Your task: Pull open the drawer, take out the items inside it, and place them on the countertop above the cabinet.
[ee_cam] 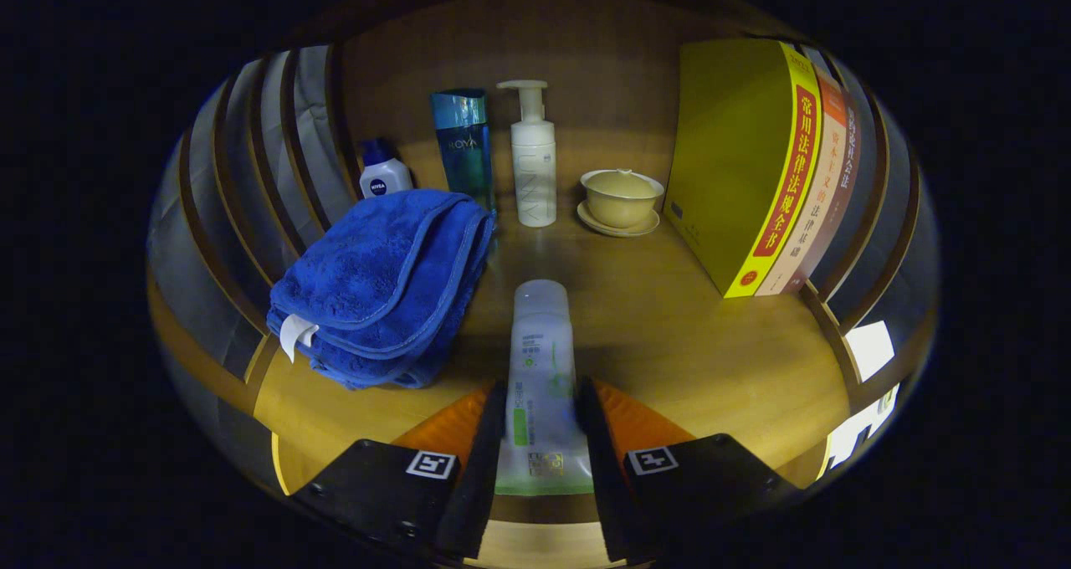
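My gripper point(542, 422) is clamped on a pale tube point(540, 385), both fingers pressing its sides, cap pointing to 12. Going L to R: folded blue towel point(385, 284) at 10, just beside the tube; behind it a small white bottle w/ blue cap point(383, 171), teal bottle point(463, 146), white pump bottle point(532, 163) at 12; lidded cup on saucer point(621, 201) at 1; upright books point(757, 167) at 2. Path ahead open. Wooden surface point(669, 335), wood back wall, slatted sides.

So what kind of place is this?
Probably a home-style wooden countertop: a folded blue towel, pump bottle and books stand there, while the gripper holds a tube.
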Demonstrator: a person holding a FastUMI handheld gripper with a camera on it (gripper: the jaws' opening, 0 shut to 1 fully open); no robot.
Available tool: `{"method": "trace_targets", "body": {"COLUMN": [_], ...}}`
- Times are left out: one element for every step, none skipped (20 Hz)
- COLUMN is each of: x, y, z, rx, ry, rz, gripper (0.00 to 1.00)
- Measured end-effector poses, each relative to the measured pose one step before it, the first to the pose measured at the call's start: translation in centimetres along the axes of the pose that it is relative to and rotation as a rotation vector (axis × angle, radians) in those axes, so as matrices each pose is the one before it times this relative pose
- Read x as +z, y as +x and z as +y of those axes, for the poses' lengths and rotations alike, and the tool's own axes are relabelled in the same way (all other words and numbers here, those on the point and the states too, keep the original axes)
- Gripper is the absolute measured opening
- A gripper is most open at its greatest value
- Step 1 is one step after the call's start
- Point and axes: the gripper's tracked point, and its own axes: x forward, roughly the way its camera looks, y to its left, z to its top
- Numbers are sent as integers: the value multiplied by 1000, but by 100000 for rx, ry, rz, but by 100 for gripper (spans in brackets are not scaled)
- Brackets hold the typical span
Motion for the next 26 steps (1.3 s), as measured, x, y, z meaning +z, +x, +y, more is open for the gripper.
{"method": "trace_targets", "body": {"x": [-23, -100, 13, 16, 17, 34, -84, 108, 331, 88, 22, -175, -194, 237, 549, 579, 504, 570, 232, 251, 260, 535, 137, 211, 170, 58], "y": [-152, 193, -193, 98, -106, 95, -198, -371, -433, -738, -834, -913, -1166, -1191, -959, -1179, -1190, -1291, -951, -1133, -1334, -1244, -526, -1326, -1357, -1242], "z": [-40, -132, -142, -126, -74, 6, 243, 296, 291, 434, 654, 501, 548, 898, 850, 652, 324, 477, 596, 667, 454, 436, 377, 322, 283, 416], "rx": [-336, -503, -476, -204, 41, 650, 1526, 1613, 1264, 1597, 1875, 866, 1343, 2170, 2326, 1329, 122, 473, 892, 823, 788, 261, 536, 477, 424, 755], "ry": [-229, -237, 157, 642, 845, 237, -7, 820, 427, 190, -272, -1016, -1379, -1304, -1264, -1506, -1309, -917, -577, -512, -587, -514, -1089, -1221, -157, 563], "rz": [-86, -342, -501, -159, -469, -116, -51, -1690, -2095, -1948, -1647, -362, -622, -2204, -3680, -3797, -3659, -3209, -2378, -2007, -2432, -3701, -3428, -3175, -3511, -3005], "gripper": [63, 69, 75, 81, 87, 93, 95, 96, 97, 97, 98, 97, 97, 97, 97, 97, 97, 97, 97, 97, 97, 97, 97, 97, 97, 97]}}
